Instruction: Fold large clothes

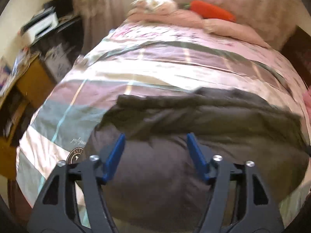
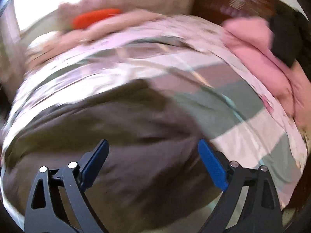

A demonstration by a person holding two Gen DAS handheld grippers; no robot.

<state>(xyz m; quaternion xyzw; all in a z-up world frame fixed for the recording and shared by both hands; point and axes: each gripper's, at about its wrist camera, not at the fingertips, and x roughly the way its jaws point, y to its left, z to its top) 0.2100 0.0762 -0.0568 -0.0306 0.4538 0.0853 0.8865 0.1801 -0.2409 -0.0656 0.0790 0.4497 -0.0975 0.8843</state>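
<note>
Dark grey garment (image 1: 175, 120): spread on striped bed cover (image 1: 136, 66), below both grippers. Left gripper (image 1: 156, 136), right gripper (image 2: 153, 142): jaws apart, nothing gripped.

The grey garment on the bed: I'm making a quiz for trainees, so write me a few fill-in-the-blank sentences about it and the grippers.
1. The grey garment lies on a ____ bedspread.
2. The left gripper has its jaws ____, with nothing held.
3. The right gripper has fingers coloured ____.
4. Near the pillows lies an ____ carrot-shaped cushion.

Missing words: striped; open; blue; orange
</note>
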